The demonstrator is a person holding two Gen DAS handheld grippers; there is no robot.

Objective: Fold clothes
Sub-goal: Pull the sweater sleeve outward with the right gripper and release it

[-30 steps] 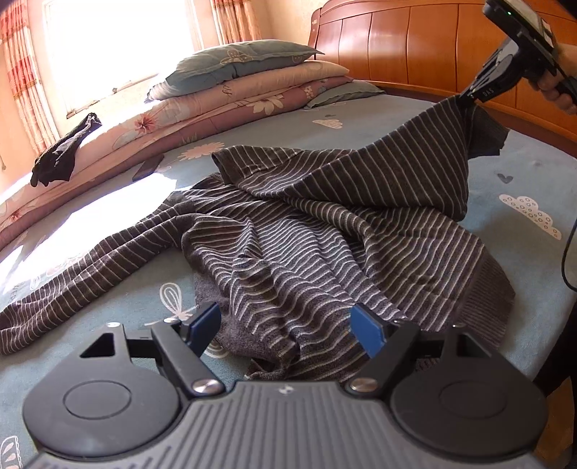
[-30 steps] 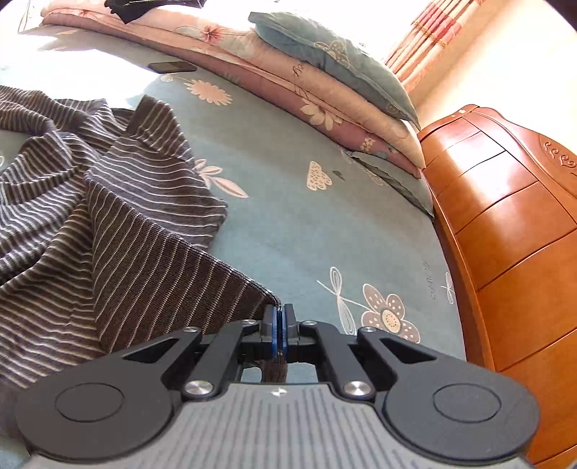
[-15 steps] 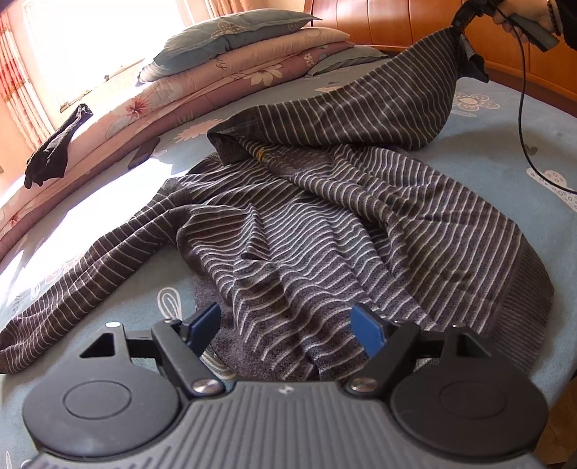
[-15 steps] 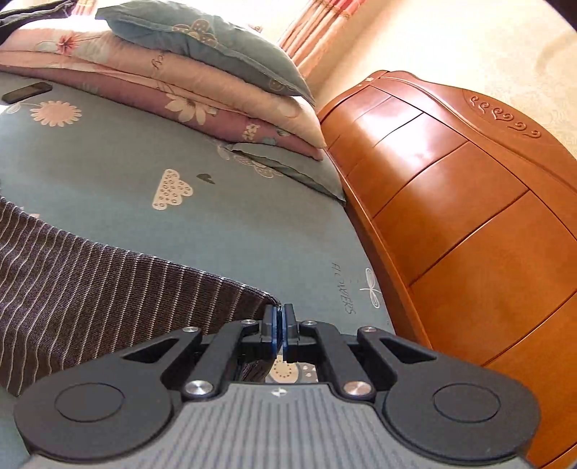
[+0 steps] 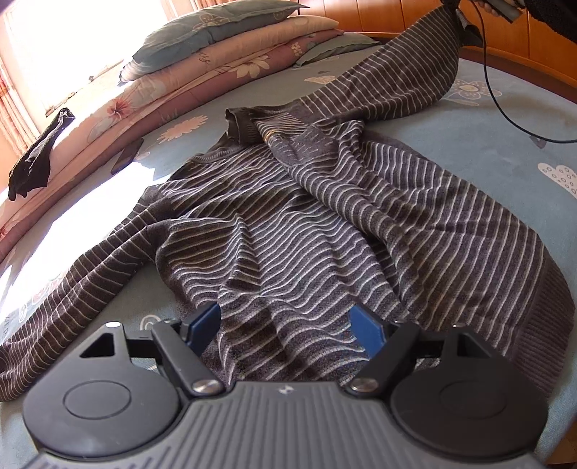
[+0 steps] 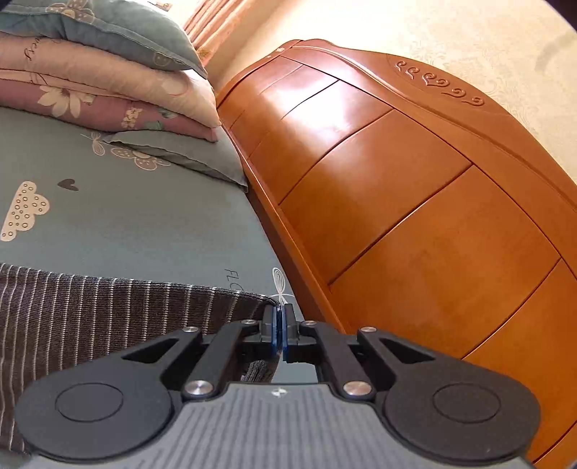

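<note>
A dark grey sweater with thin light stripes (image 5: 306,223) lies rumpled on the blue patterned bed sheet (image 5: 505,162). My left gripper (image 5: 285,321) hovers low over its near hem, open, with the fabric lying between and under the blue pads (image 5: 364,326). One sleeve (image 5: 396,79) is pulled out taut toward the far right corner, where a hand (image 5: 499,5) holds the other tool. In the right wrist view my right gripper (image 6: 280,324) is shut on the end of that sleeve (image 6: 108,306), close to the bed's edge. The other sleeve (image 5: 72,299) trails off to the left.
A stack of pillows and folded quilts (image 5: 223,47) lines the far side, with a dark garment (image 5: 36,158) draped on it and a phone (image 5: 126,160) beside it. The wooden headboard (image 6: 396,198) stands right of the bed. A black cable (image 5: 505,108) hangs over the sheet.
The right gripper has carried the sleeve end away toward the headboard, stretching the sleeve straight and unfolding the sweater. The left gripper has crept forward over the hem, still open.
</note>
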